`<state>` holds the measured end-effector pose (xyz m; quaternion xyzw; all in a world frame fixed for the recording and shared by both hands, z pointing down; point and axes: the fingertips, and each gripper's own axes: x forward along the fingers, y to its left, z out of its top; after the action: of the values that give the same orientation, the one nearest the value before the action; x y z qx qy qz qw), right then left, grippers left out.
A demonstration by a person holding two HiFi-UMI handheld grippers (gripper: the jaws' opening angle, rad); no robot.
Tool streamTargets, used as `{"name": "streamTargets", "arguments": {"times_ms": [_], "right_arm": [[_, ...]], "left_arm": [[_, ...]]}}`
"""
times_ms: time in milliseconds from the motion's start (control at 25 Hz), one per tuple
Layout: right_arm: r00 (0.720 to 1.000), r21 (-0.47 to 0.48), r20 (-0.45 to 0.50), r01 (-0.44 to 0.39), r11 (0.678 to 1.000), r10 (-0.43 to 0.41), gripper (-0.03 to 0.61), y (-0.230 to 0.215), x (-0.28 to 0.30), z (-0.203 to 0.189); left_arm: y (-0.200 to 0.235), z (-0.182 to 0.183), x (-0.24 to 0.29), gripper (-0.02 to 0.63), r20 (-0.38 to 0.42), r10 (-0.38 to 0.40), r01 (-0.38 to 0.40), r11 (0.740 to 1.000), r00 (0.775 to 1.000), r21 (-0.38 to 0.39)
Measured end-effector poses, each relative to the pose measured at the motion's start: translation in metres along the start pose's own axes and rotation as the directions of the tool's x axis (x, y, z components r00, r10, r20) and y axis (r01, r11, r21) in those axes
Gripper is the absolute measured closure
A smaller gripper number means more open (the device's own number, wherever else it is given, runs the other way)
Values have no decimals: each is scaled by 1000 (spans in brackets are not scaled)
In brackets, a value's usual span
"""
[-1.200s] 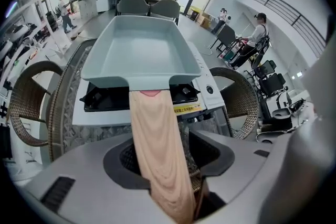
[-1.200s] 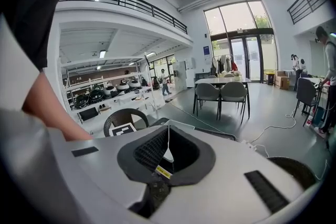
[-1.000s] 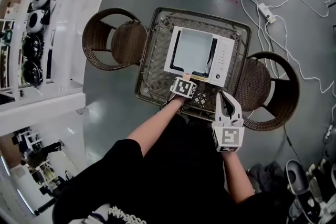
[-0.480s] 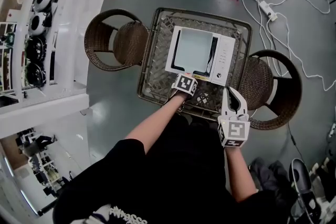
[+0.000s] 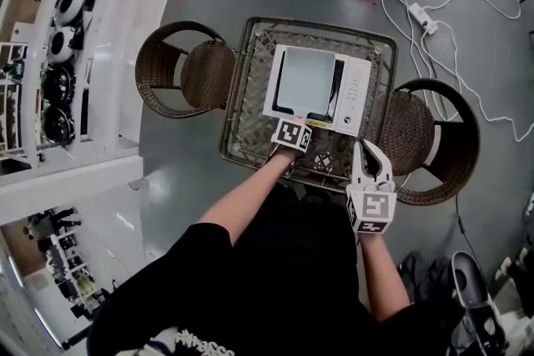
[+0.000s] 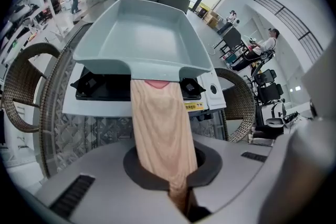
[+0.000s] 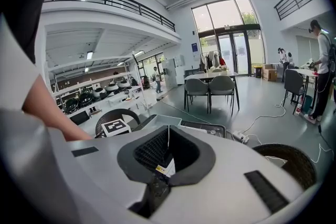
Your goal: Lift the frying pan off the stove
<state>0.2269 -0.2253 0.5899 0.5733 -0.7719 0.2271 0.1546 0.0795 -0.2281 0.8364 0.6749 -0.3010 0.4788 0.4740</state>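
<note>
Pan (image 5: 304, 82) 1, stove (image 5: 357, 96) 1, grippers (image 5: 292, 137) (image 5: 370, 152) 2

No wording can be read clearly. A small yellow sticker (image 6: 193, 106) on the front of the white stove (image 6: 216, 93) carries print too small to make out. The white lettering (image 5: 179, 341) on the person's black shirt (image 5: 284, 271) is cut off and illegible.

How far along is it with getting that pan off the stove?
Done: the jaws of the left gripper have just closed on the wooden handle of the frying pan. In hand: that grip. Left: the lift; the pan sits on the stove.
</note>
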Motion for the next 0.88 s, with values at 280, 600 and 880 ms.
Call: {"name": "streamTargets", "arguments": {"times_ms": [280,600,880], "right_arm": [[999,22,-23,29,999,-28,548,0,-5,-10],[1000,63,-19,22,998,-21,548,11,-10,-12],[1000,59,4,14,998,-14,548,28,-19,-8]], "left_arm": [[0,-4,-2,591,19,7,-7,1000,1000,1],[1,-5,-18,592,86,20,-25,998,996,57],[-13,-5,-56,592,193,-7,-7,997,981,72]]}}
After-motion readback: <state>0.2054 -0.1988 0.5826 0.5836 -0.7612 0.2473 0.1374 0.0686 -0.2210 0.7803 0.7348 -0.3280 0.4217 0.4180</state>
